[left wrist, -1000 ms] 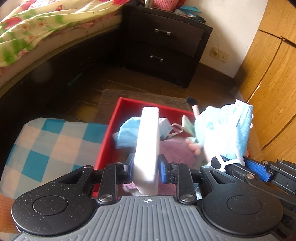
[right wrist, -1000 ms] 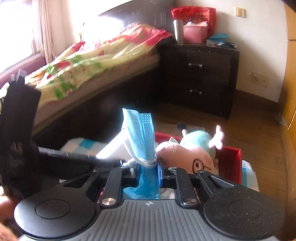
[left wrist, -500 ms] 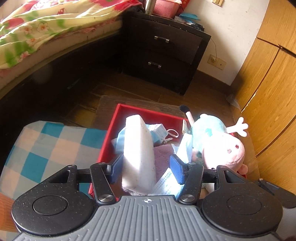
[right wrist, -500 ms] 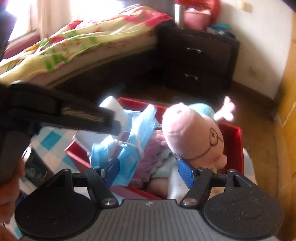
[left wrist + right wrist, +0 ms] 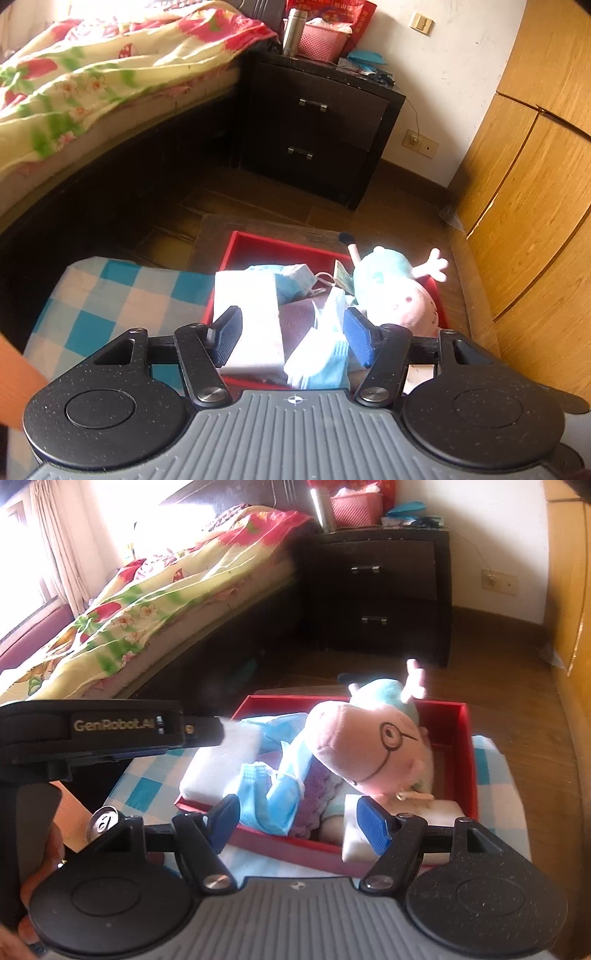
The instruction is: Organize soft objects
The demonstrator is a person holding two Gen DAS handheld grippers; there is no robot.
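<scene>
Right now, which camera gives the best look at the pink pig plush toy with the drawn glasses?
The right wrist view: the pink pig plush toy lies across the red box with its face, glasses and snout plainly showing. The left wrist view shows the same toy from behind and above, mostly its light blue body and one arm, glasses hidden.

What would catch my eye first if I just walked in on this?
Probably the pink plush pig lying across a red box crammed with soft things: a white sponge block at its left side and blue face masks in the middle. Behind, a bed with a bright flowered quilt beside a dark nightstand.
</scene>
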